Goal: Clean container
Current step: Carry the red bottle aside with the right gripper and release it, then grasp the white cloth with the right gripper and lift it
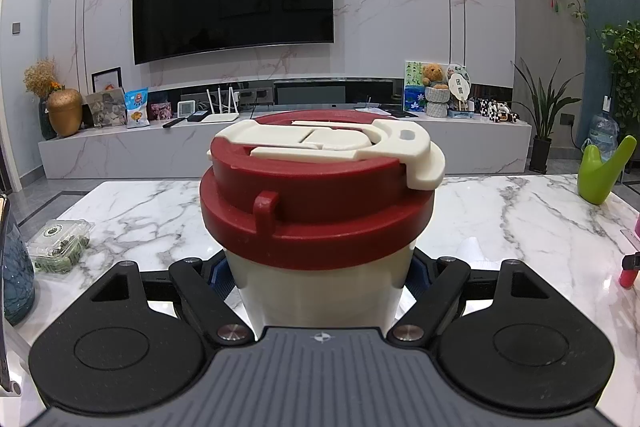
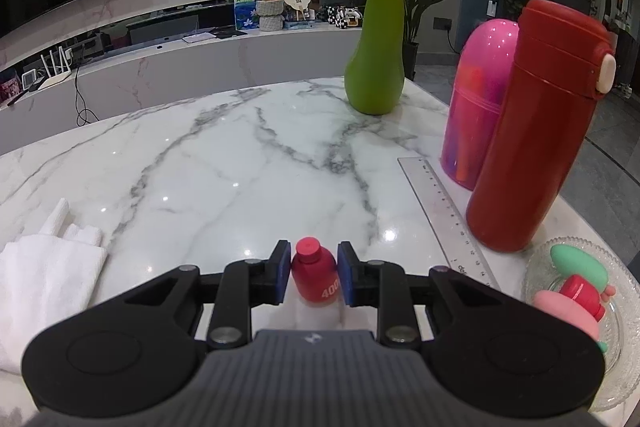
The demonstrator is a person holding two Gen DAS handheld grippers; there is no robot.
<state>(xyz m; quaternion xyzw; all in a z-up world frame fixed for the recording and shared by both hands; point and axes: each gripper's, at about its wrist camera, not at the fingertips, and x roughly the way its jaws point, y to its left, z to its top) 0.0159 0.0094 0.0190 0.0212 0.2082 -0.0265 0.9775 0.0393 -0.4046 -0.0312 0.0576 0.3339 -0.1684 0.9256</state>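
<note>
From the left wrist, we have the left tool (image 1: 318,279) clamped on the container (image 1: 316,227), a cream-bodied cup with a dark red lid (image 1: 316,199) and a cream flip latch (image 1: 340,147) across the top. The blue pads press on the cream body just under the lid's rim, one on each side. We judge the grip sits there so the cup stays upright and steady while the lid and upper part remain free for the other hand to work on. The cup is raised over the marble surface (image 1: 520,211), and its base is hidden by the tool, so we cannot tell whether it rests on anything. A clear plastic box (image 1: 60,245) lies well off to the left.

From the right wrist, the right tool (image 2: 313,277) brackets a small red bottle (image 2: 315,277) with a pink cap. The pads sit just beside its shoulders, and a thin gap seems to show on either side, so we read them as not pressing. The bottle stands upright on the surface, likely a cleaning agent for the job. A folded white cloth (image 2: 44,279) lies near at the left, handy for wiping. A red flask (image 2: 540,131), a pink capsule case (image 2: 476,99), a ruler (image 2: 444,215) and a glass dish (image 2: 576,311) crowd the right edge, and a green vase (image 2: 374,59) stands farther back, all clear of the working middle.
</note>
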